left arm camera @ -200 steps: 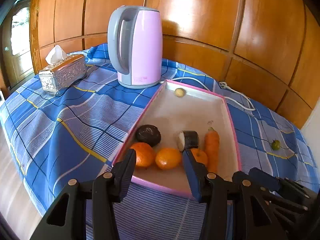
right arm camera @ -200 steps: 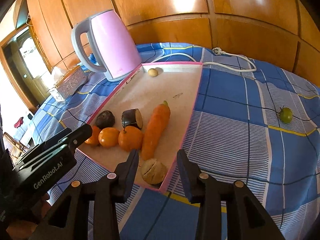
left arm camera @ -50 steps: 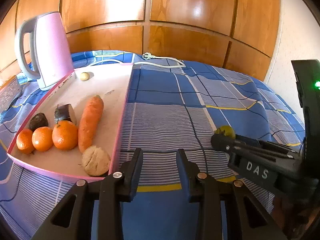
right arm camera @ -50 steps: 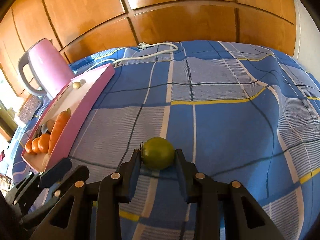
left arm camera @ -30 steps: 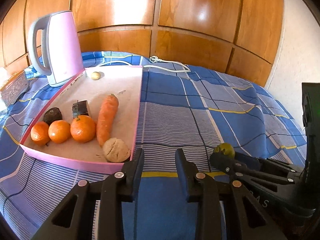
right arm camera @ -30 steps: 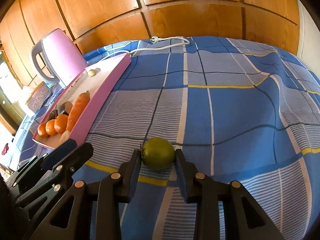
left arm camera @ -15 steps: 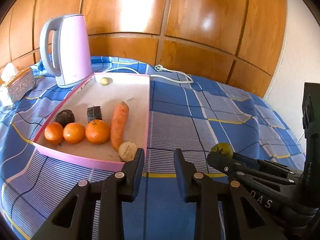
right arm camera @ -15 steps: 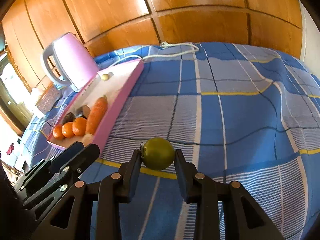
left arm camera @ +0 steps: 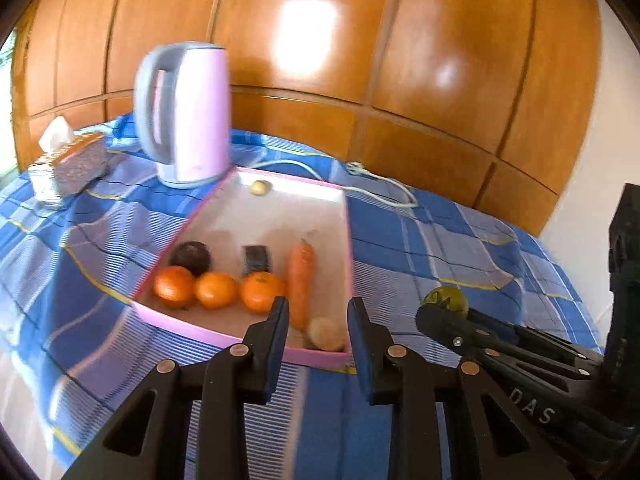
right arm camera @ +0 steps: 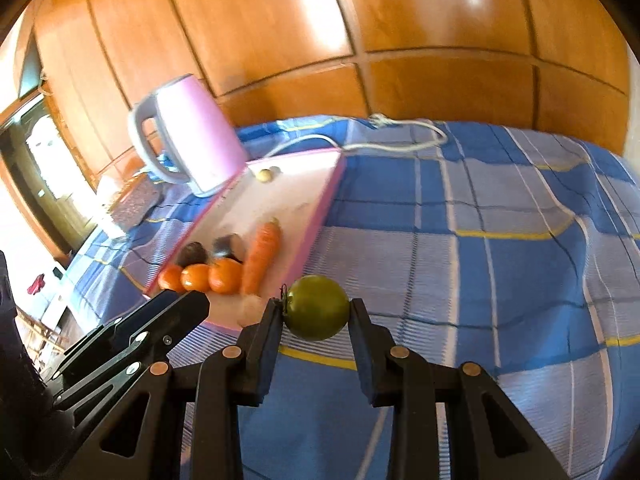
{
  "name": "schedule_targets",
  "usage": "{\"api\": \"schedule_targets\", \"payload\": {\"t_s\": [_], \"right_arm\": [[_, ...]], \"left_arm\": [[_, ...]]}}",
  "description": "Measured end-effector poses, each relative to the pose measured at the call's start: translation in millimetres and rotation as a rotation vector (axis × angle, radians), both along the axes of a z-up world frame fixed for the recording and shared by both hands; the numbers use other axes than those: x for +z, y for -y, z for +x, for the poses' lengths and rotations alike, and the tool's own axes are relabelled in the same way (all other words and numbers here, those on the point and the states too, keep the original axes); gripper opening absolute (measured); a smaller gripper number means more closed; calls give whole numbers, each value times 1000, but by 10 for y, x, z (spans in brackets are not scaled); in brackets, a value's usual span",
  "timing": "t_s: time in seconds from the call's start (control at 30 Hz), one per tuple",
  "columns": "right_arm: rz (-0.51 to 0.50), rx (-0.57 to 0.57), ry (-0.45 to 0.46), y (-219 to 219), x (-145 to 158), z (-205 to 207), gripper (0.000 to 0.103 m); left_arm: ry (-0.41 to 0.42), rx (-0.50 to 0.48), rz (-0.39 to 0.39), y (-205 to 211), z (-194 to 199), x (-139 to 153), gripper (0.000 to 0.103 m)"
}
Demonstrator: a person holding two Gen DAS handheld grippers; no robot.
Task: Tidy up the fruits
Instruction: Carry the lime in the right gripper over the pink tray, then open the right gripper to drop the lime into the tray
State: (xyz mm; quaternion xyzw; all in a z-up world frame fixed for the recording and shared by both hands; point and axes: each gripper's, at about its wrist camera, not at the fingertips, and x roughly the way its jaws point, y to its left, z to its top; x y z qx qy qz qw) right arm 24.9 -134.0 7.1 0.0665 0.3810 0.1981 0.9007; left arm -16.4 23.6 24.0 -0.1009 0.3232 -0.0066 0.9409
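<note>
My right gripper (right arm camera: 316, 318) pinches the green tomato (right arm camera: 317, 307) between its pads, held above the blue checked cloth (right arm camera: 500, 264), just short of the pink tray (right arm camera: 320, 216). My left gripper (left arm camera: 318, 318) carries nothing, fingers spread a little, hovering by the tray's near corner. The round skin could slip from the pads, or I could drop it onto the beige lump (left arm camera: 327, 333) and carrot (left arm camera: 301, 276). Farther back, motion blur smears the kettle (left arm camera: 188, 114); the dark items in the tray stay unidentifiable.
</note>
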Motion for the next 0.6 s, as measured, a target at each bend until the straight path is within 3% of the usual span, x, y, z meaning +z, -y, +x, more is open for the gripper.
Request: {"api": "schedule_targets", "payload": {"t_s": [0.33,0.6], "right_arm": [[-16,104,16,-554,142,244,34],[-15,87,8,-854,182,684,35]], "left_arm": [[-25,185,-33,-778,21,24,29],[-64,242,-52,-1034,62,-123,29]]}}
